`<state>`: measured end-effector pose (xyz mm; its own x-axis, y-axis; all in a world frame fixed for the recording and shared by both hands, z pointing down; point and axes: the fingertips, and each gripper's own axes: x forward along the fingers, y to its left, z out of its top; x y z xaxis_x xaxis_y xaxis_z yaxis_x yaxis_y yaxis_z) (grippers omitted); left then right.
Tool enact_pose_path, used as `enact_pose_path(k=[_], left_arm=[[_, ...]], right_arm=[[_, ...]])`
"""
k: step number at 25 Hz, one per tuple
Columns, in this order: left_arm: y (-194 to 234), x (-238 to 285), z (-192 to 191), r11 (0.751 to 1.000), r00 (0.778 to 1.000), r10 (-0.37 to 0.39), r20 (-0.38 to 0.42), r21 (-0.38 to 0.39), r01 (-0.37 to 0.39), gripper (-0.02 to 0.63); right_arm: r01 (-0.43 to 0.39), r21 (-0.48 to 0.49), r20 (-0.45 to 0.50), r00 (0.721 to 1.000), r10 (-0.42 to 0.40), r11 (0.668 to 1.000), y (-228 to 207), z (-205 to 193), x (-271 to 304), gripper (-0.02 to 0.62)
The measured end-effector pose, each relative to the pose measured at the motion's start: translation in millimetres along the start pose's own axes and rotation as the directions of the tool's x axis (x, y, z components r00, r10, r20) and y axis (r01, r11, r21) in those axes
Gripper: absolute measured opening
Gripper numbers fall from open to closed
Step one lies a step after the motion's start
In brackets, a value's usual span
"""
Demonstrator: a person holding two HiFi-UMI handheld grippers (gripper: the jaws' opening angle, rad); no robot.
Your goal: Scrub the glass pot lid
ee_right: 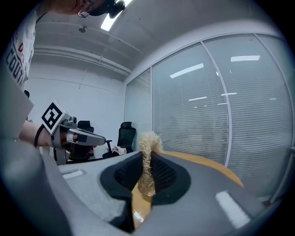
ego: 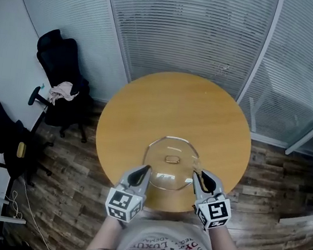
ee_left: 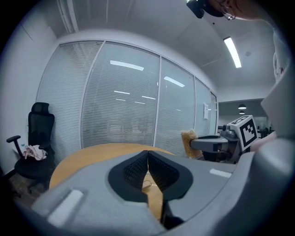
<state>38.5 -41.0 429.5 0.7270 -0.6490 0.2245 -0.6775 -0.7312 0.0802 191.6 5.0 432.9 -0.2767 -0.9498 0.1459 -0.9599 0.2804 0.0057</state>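
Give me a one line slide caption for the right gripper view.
Right gripper, tongs shut on a tan fibre scrubber, with the round wooden table beyond.

Your glass pot lid (ego: 169, 166) is clear and glossy, with a shiny metal handle (ego: 172, 159). The bench (ego: 147, 109) is smooth, matt wood. Your right tool (ee_right: 146, 161), matt grey plastic, pinches a coarse, straw-like fibre scrubber (ee_right: 149, 140).

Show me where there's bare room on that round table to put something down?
The far half of the table, toward the blinds, is bare wood, as are the strips either side of the glass lid. The near edge is crowded: lid, left gripper and right gripper.
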Motion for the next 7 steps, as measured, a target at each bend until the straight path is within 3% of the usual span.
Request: enact_pose_path(k=[7], left_arm=[[-0.7,0.4,0.9,1.0,1.0,0.005,0.001,-0.003,-0.005,0.008]], right_arm=[[-0.023,-0.002,-0.006,1.0,0.023,1.0,1.4,0.3,2.5,0.051]])
